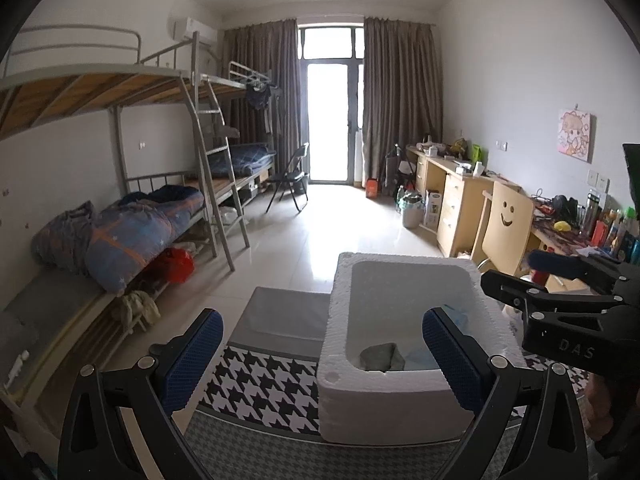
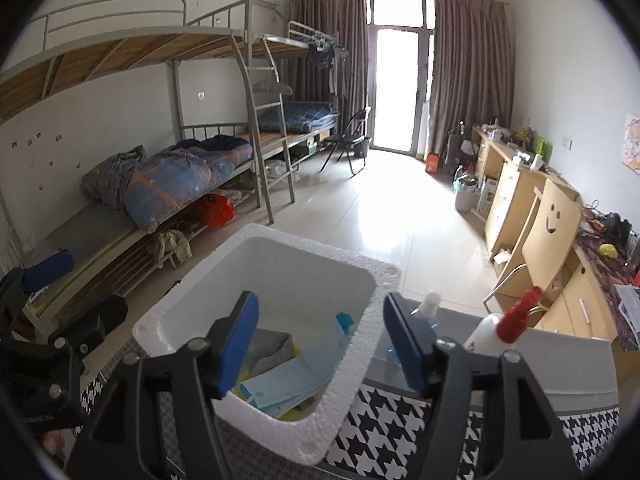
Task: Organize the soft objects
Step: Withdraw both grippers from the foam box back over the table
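Both tools gape empty, foam box (image 2: 280, 292) contents half hidden — grey cloth (image 1: 382, 356), blue packets (image 2: 288, 380).

We see the left hand-held gripper (image 1: 322, 358) as two black angular arms, each with a triangular cut-out and round silver screw heads at its joints. Its fingers (image 1: 195, 358) carry dark blue pads with a fine dotted texture. The right hand-held gripper (image 2: 320, 346) has the same build: black frame, silver screws, smooth blue pads (image 2: 240, 344) with black backing. Seen from the left wrist camera, its black body bears the raised letters "DAS".
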